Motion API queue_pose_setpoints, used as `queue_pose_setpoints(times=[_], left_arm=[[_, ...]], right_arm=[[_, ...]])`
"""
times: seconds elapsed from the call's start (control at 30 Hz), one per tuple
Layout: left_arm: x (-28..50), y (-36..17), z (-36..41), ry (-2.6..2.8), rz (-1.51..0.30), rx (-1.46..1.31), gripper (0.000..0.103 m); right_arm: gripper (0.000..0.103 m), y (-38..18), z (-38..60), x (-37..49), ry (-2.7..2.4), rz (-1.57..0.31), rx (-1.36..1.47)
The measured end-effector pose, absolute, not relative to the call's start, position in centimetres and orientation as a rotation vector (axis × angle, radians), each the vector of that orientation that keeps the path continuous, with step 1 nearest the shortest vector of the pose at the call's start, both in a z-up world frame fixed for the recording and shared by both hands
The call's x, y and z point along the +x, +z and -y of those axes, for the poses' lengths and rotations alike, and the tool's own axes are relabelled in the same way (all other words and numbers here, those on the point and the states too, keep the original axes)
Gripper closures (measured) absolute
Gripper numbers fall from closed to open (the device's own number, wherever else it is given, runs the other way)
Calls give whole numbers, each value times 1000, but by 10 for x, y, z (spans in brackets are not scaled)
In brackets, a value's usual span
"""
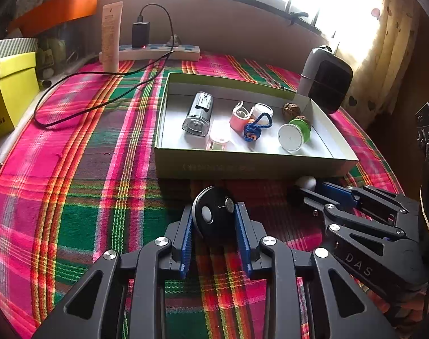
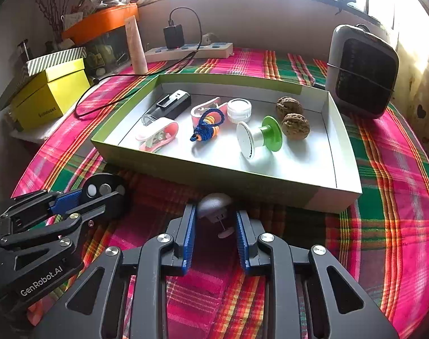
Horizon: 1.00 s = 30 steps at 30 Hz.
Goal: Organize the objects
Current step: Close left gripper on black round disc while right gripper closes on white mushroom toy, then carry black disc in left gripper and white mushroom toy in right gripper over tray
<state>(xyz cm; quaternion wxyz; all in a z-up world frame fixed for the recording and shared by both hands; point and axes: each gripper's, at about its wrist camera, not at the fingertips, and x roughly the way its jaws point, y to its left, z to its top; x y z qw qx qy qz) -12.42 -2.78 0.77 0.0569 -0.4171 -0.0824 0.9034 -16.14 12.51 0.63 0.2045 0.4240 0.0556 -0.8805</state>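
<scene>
The shallow box point(image 2: 347, 152) holds a spool point(image 2: 259, 138), two walnuts point(image 2: 294, 125), a blue cord point(image 2: 207, 130), clips and a black lighter. In front of it on the plaid surface point(image 2: 383, 226), the left tongs point(image 1: 214, 220) pinch a black disc point(image 1: 214, 212) — the right tongs point(image 2: 214, 220) straddle a white knob point(image 2: 213, 204), spread, not touching. Power strip point(image 2: 191, 49) by the window.

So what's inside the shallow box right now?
The box holds a spool, two walnuts, a blue cord charm, a white cap, pink clips and a black-clear device. Its near wall hides the front floor strip.
</scene>
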Motion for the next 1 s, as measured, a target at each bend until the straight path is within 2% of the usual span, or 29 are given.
queue_pose_setpoints(times=[1.0], left_arm=[[-109,20,8,2763,123,-1235,78]], right_arm=[[77,12,-146,-136,-2438,-114,1149]])
